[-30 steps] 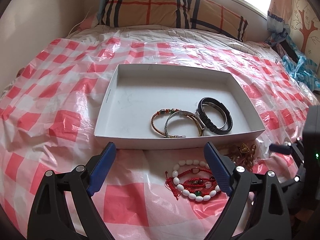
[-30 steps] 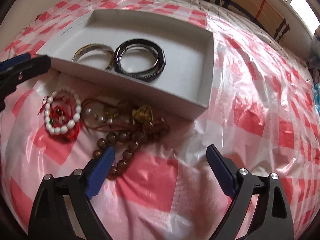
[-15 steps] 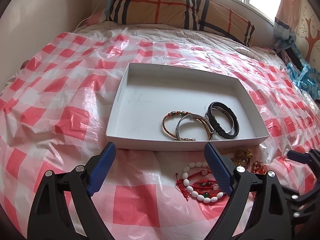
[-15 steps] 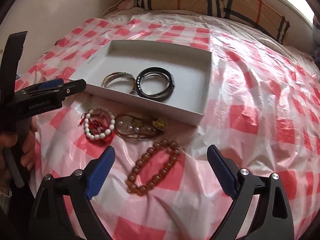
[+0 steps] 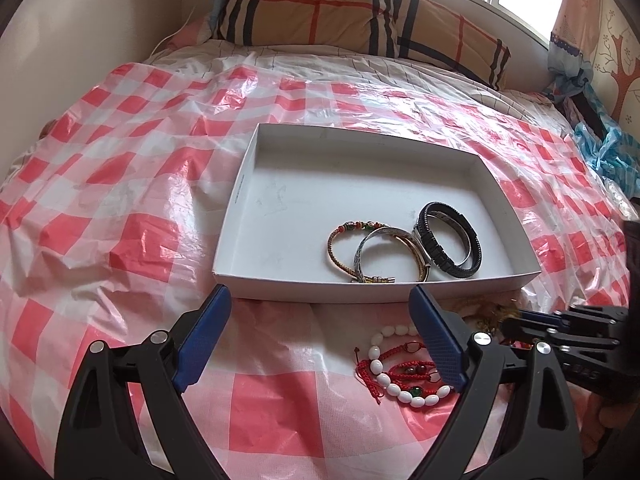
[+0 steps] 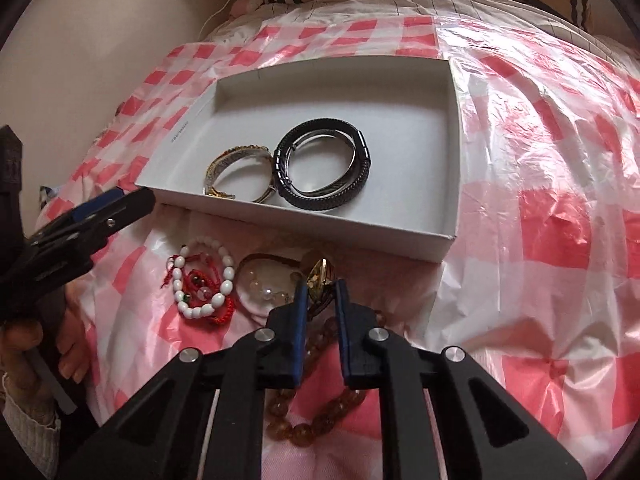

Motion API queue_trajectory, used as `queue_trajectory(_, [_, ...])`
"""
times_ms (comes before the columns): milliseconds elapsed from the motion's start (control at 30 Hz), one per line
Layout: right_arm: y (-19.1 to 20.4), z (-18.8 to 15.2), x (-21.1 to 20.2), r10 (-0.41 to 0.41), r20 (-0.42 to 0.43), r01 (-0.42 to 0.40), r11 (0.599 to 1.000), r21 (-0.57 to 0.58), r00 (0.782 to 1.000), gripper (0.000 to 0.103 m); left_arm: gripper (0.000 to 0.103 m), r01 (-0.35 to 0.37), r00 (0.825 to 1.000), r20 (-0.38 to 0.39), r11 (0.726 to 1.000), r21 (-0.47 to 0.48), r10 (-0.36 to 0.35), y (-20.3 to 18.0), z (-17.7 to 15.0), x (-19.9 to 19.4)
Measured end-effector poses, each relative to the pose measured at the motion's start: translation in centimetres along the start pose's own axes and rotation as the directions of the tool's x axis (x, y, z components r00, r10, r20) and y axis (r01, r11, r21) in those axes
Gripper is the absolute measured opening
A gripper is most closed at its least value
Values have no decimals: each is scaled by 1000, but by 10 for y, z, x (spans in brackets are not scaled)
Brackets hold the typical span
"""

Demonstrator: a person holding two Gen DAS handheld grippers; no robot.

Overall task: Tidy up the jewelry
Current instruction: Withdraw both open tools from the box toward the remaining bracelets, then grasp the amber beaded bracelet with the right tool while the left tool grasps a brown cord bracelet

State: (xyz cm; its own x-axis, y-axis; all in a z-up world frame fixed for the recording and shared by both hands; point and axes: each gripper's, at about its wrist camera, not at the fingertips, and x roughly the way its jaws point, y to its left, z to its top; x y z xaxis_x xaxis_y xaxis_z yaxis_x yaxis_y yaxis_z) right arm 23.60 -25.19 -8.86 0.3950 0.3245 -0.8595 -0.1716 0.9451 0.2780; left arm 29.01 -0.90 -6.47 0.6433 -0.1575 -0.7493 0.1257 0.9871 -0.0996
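We see our left claw [image 5: 320, 292] spread wide, holding nothing, hovering just short of the near wall of the white box [image 5: 256, 280]. Our right claw [image 6: 322, 286] is narrowed down around the gold pendant [image 6: 319, 276] of a brown cord bracelet [image 6: 260, 258] lying on the bed's red-checked plastic sheet [image 6: 560, 220]; we cannot tell if the pads actually touch it. In the box, at 5 o'clock of its floor: black leather bracelet [image 5: 434, 248], silver bangle [image 5: 384, 234] leaning on it, braided beaded cord bracelet [image 5: 340, 240] at its 9 o'clock. On the sheet, at 6 o'clock of the box: white bead bracelet [image 5: 384, 380] tangled with red string bracelets [image 5: 408, 370]. Amber bead bracelet [image 6: 320, 420] sits under the right claw. Plaid pillow [image 5: 340, 12] at 12 o'clock
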Motion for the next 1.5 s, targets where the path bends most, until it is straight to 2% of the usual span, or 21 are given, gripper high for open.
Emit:
queue_trajectory(267, [-16, -23, -48, 67, 141, -83, 990, 115, 988, 15, 87, 13, 1000, -16, 1000, -12, -14, 9, 1, 0])
queue_trajectory(367, [-19, -22, -61, 100, 208, -130, 982, 135, 973, 15, 87, 51, 997, -60, 998, 24, -49, 11, 0, 2])
queue_trajectory(467, [-21, -20, -68, 128, 246, -167, 975, 145, 961, 15, 87, 56, 995, -92, 995, 88, -48, 4, -5, 5])
queue_trajectory(600, [-22, -20, -70, 134, 258, -176, 973, 147, 957, 15, 87, 119, 989, -107, 972, 202, -98, -16, -15, 1])
queue_trajectory(633, [-22, -20, -70, 134, 257, -176, 973, 148, 957, 15, 87, 121, 990, -99, 959, 255, -99, -25, -20, -2])
queue_trajectory(700, [-22, -20, -69, 137, 256, -178, 973, 145, 957, 15, 87, 80, 995, -77, 940, 330, -58, -37, -27, -2])
queue_trajectory(767, [-21, -20, -70, 137, 256, -177, 974, 139, 957, 15, 87, 64, 996, -85, 935, 349, -36, -44, -32, 2])
queue_trajectory(933, [-20, -21, -64, 98, 224, -130, 983, 133, 970, 15, 87, 49, 997, -66, 946, 319, -30, -40, -28, 4])
queue_trajectory(1000, [-21, -21, -56, 78, 189, -106, 984, 141, 979, 28, 86, 44, 998, -63, 951, 307, -26, -38, -27, 5])
queue_trajectory(1033, [-20, -22, -53, 56, 175, -82, 986, 143, 983, 42, 86, 42, 998, -62, 953, 301, -24, -37, -26, 6])
queue_trajectory(1067, [-19, -22, -51, 44, 169, -68, 988, 137, 985, 47, 86, 37, 998, -59, 955, 295, -21, -36, -25, 6])
queue_trajectory(1100, [-18, -22, -51, 47, 168, -70, 989, 130, 985, 48, 86, 32, 998, -56, 958, 285, -17, -34, -24, 6])
queue_trajectory(1167, [-13, -22, -49, 51, 166, -69, 992, 105, 985, 60, 86, 28, 998, -56, 965, 262, -14, -29, -22, 7])
queue_trajectory(1200, [-10, -22, -47, 44, 160, -59, 994, 92, 986, 62, 86, 29, 998, -59, 968, 251, -15, -27, -21, 7])
queue_trajectory(1333, [6, -15, -23, -29, 99, 28, 1000, 10, 995, 68, 86, 35, 998, -63, 973, 227, -22, -23, -20, 8])
queue_trajectory(1400, [11, -12, -10, -72, 66, 74, 997, -17, 995, 68, 86, 34, 998, -54, 973, 229, -23, -23, -19, 7])
queue_trajectory(1433, [13, -12, -3, -85, 43, 86, 996, -32, 995, 61, 86, 34, 998, -51, 973, 229, -23, -23, -19, 7])
queue_trajectory(1467, [14, -13, 0, -82, 28, 83, 996, -41, 996, 40, 86, 36, 998, -50, 973, 229, -25, -24, -19, 7])
queue_trajectory(1500, [14, -14, 1, -86, 18, 87, 995, -48, 996, 32, 86, 36, 998, -51, 973, 230, -25, -24, -19, 7])
